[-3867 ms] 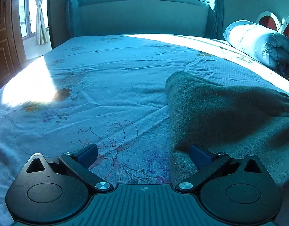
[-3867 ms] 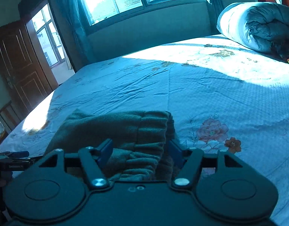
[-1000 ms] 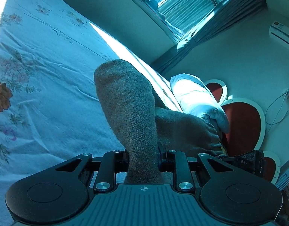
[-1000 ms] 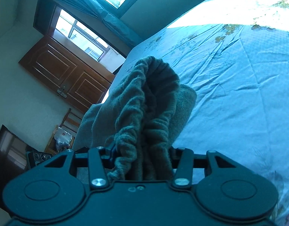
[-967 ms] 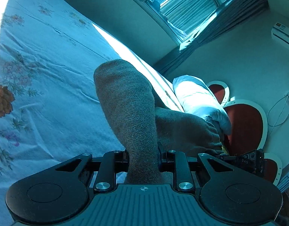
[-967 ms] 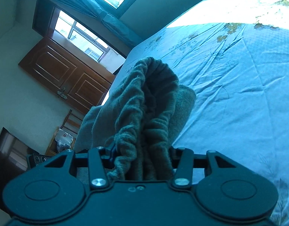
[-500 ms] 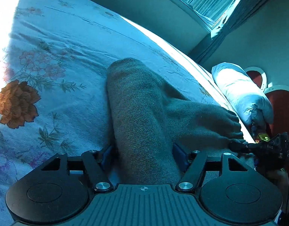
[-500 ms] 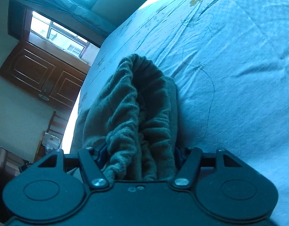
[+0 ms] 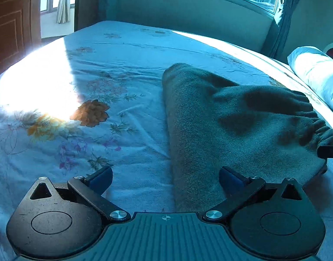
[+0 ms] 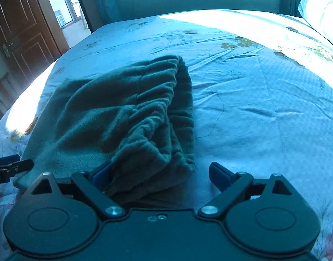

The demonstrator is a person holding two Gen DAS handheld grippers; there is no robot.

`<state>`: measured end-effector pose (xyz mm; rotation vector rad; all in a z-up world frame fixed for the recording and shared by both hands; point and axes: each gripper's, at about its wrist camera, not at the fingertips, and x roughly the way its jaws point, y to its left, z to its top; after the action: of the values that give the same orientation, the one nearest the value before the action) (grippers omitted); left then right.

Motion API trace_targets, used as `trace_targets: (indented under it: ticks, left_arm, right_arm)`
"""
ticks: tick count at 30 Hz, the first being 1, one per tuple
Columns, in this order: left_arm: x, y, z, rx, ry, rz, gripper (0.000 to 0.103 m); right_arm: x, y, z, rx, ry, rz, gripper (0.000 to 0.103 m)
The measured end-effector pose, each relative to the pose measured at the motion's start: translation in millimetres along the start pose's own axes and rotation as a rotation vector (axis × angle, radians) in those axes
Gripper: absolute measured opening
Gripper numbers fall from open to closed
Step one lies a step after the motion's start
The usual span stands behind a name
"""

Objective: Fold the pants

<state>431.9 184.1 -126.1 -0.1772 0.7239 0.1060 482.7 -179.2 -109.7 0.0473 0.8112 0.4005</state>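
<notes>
Dark green fleece pants (image 9: 220, 126) lie folded on the flowered bed sheet (image 9: 101, 65). Their elastic waistband (image 10: 166, 113) bunches toward the right wrist view's centre. My left gripper (image 9: 165, 177) is low over the pants' near left edge, its jaws opening wide; cloth lies between the blue pads (image 9: 228, 177) but neither presses on it. My right gripper (image 10: 160, 173) hovers at the waistband end, jaws also opening, the fabric resting loose against its left pad (image 10: 101, 173). The other gripper's tip shows at the left edge of the right wrist view.
A rolled white duvet (image 9: 316, 71) lies at the bed's far right. A brown wooden door (image 10: 25, 26) and a window stand beyond the bed. A bright sun patch (image 9: 36, 87) falls on the sheet to the left.
Both grippers held the pants lifted a second ago; they came down, levelled out and opened, and the pants now lie flat on the bed, released.
</notes>
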Motion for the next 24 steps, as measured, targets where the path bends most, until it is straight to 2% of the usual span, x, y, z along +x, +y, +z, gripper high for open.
trace_targets:
  ticks: [6, 9, 11, 13, 18, 21, 24]
  left_arm:
    - [-108.6, -9.5, -34.2, 0.054, -0.11, -0.011, 0.103]
    - [-158.8, -18.9, -55.1, 0.026, -0.133, -0.04, 0.103]
    - [-196.7, -33.0, -73.6, 0.047, -0.15, -0.058, 0.103]
    - [-234.3, -45.0, -93.2, 0.049, -0.175, -0.04, 0.103]
    - [-317.5, -62.1, -133.5, 0.032, -0.212, -0.088, 0.103]
    - [-356.9, -66.7, -148.6, 0.053, -0.239, -0.06, 0.103]
    - [-385.8, -67.7, -156.4, 0.05, -0.262, -0.065, 0.103]
  right_arm:
    - [-103.7, 22.5, -27.7, -0.072, -0.107, -0.001, 0.088]
    - [-157.0, 43.4, -56.4, -0.07, -0.137, 0.002, 0.088]
    - [-191.2, 59.3, -77.0, -0.074, -0.167, -0.008, 0.088]
    - [-218.6, 73.2, -95.1, -0.074, -0.183, -0.015, 0.088]
    - [-284.2, 104.4, -138.4, -0.109, -0.225, -0.025, 0.088]
    - [-311.8, 116.7, -158.4, -0.148, -0.244, -0.047, 0.088]
    - [-334.8, 123.2, -173.6, -0.17, -0.267, -0.061, 0.088]
